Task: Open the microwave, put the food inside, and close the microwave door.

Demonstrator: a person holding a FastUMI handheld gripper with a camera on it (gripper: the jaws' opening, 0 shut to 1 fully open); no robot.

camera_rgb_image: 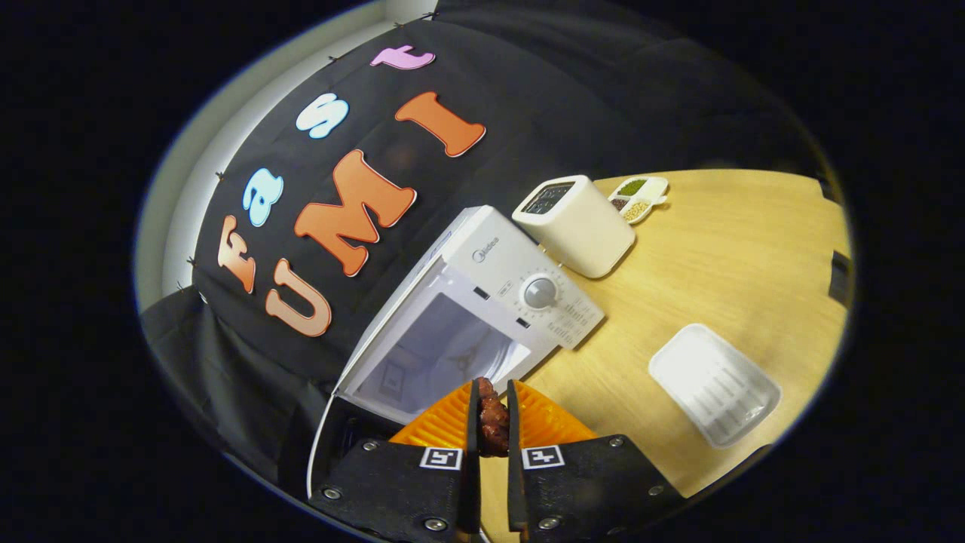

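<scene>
Both jaws clamp food (493, 426); microwave (482, 302) open; white tray (715, 385) bare.

Your way into the open microwave (452, 339) cavity lies clear just ahead; toaster (577, 225) and white tray (712, 383) stand aside on the counter (739, 256).

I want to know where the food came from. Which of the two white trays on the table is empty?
The plain ribbed tray, right of the microwave. The other tray, beyond the toaster, holds fillings in compartments.
</scene>
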